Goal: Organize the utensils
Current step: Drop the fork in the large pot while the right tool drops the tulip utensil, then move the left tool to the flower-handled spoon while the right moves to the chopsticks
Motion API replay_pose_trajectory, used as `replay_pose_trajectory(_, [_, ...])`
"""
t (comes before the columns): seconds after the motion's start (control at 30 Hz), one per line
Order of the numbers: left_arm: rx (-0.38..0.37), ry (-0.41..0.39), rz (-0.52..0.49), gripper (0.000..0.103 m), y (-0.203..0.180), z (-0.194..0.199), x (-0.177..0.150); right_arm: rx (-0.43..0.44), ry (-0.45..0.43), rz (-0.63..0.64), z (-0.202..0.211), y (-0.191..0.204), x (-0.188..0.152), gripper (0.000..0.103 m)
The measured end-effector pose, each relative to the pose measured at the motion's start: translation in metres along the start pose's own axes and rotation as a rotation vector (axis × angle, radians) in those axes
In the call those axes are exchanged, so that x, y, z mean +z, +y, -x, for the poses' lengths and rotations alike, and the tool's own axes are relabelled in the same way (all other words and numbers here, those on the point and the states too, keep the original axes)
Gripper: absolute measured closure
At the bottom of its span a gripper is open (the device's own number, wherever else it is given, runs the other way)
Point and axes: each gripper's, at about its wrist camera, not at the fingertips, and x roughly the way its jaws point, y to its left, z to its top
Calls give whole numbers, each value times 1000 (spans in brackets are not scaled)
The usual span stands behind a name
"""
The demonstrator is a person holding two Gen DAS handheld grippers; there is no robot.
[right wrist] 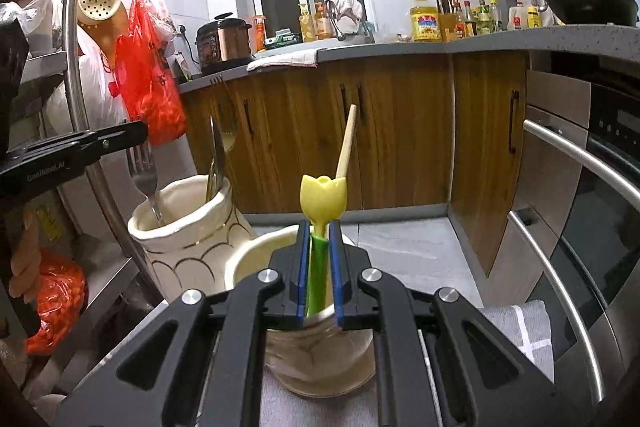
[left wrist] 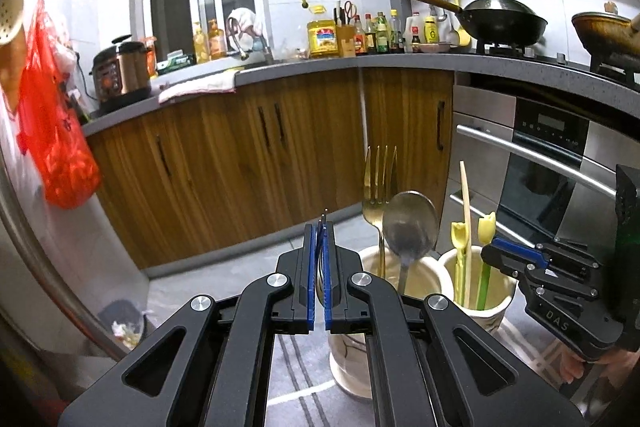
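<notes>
left gripper pinched tight on a thin fork handle over the left cream jar, gold fork and big spoon already in it, right gripper clamped on the green tulip-top utensil above the right jar, wooden chopstick poking up behind

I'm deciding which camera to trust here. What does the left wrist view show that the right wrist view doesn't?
Only the left wrist view: a gold fork and steel spoon standing in the left holder, and a second yellow tulip utensil. Only the right wrist view: the right gripper shut on a tulip utensil's green stem. Both: two cream holders, the wooden stick.
</notes>
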Motion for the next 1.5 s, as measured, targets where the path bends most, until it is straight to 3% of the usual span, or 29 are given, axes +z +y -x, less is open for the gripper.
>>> replay_pose_trajectory(0.43, [-54,35,15,97,0,-1,-8,-5,40,-30,4,-5,5,91])
replay_pose_trajectory(0.63, [-43,14,41,70,3,11,-8,3,25,-48,23,-8,9,64])
replay_pose_trajectory(1.03, [-58,10,106,42,9,54,-26,11,34,-83,75,-12,-4,16])
replay_pose_trajectory(1.23, [-78,58,129,32,0,57,-51,-18,67,-69,96,-7,-17,7])
replay_pose_trajectory(1.5, [-99,167,125,30,-18,43,-97,-67,162,-1,106,10,-44,5])
